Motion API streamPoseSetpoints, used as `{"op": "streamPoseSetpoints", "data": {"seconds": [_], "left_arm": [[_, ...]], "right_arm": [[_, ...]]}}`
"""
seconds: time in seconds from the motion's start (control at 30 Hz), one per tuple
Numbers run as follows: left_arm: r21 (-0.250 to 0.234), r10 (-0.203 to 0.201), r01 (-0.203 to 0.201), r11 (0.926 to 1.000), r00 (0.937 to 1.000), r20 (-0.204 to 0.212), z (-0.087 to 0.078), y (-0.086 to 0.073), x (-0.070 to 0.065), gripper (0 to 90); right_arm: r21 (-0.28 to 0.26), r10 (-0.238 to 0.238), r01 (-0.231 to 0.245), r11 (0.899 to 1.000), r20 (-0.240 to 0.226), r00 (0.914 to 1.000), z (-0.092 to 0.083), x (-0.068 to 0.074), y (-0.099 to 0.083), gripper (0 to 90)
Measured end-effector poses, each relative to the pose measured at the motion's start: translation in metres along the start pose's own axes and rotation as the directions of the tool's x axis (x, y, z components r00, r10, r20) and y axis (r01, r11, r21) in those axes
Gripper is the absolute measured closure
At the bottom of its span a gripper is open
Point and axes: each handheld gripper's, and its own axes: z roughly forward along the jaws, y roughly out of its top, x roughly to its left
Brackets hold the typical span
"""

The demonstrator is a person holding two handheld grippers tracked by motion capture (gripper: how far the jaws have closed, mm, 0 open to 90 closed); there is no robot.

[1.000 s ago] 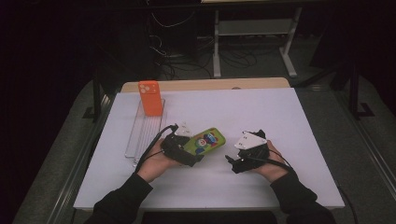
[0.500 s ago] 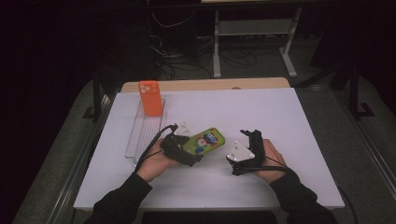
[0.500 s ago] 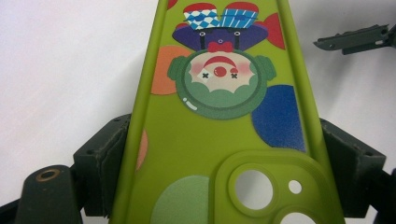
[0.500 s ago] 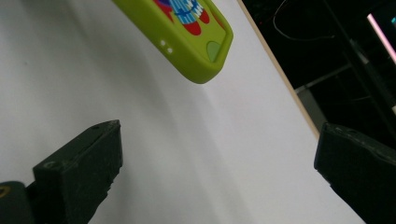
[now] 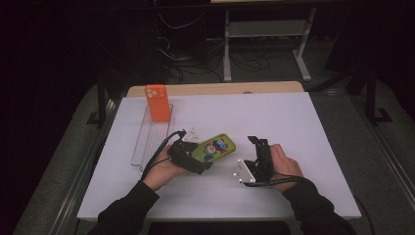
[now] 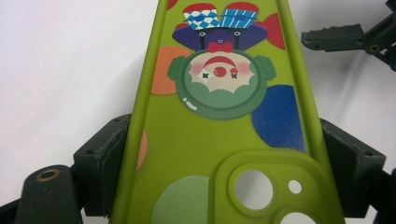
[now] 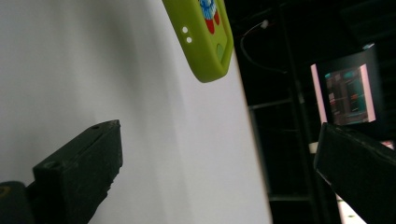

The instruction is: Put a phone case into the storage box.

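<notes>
Green phone case [image 6: 219, 140] clamped in left claw [image 6: 224, 172]

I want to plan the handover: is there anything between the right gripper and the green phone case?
Nothing visible. The left gripper clamps the green phone case at its camera end, and bare white table lies between its free end and the open right gripper.
</notes>
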Motion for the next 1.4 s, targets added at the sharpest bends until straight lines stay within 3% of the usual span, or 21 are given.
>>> {"op": "streamPoseSetpoints", "data": {"seconds": [0.17,0.23,0.43,0.7,1.0,1.07,1.2,1.4], "left_arm": [[-0.001,-0.007,0.007,1.0000,0.9999,0.008,0.000,0.000,0.000,15.3],[0.001,0.015,-0.015,0.9999,0.9999,0.006,-0.001,0.001,0.001,15.3],[-0.004,0.004,-0.004,1.0000,0.9999,0.011,-0.001,0.001,0.000,15.3],[-0.009,0.003,-0.003,1.0000,0.9998,0.020,-0.003,0.001,0.000,15.3],[-0.013,0.005,-0.004,0.9999,0.9998,0.019,-0.004,0.002,0.001,15.3],[-0.009,0.009,-0.009,0.9999,0.9997,0.022,-0.004,0.002,0.001,15.3],[-0.012,0.010,-0.010,0.9999,0.9998,0.015,-0.005,0.002,0.002,15.3],[-0.012,0.012,-0.012,0.9999,0.9998,0.013,-0.004,0.001,0.002,15.3]], "right_arm": [[-0.010,-0.105,0.105,0.994,0.056,0.9929,0.000,0.007,0.004,0.2],[-0.015,-0.128,0.129,0.992,0.068,0.9895,0.000,0.008,0.005,0.3],[-0.028,-0.174,0.177,0.984,0.095,0.9802,0.001,0.010,0.011,0.5],[-0.047,-0.211,0.217,0.975,0.114,0.9709,0.004,0.012,0.020,4.7],[-0.058,-0.207,0.216,0.975,0.130,0.9696,0.014,0.019,0.032,14.4],[-0.071,-0.241,0.253,0.965,0.144,0.9597,0.016,0.018,0.036,16.7],[-0.086,-0.239,0.256,0.963,0.172,0.9559,0.020,0.021,0.041,24.9],[-0.084,-0.267,0.281,0.956,0.142,0.9531,0.019,0.025,0.047,37.8]]}}
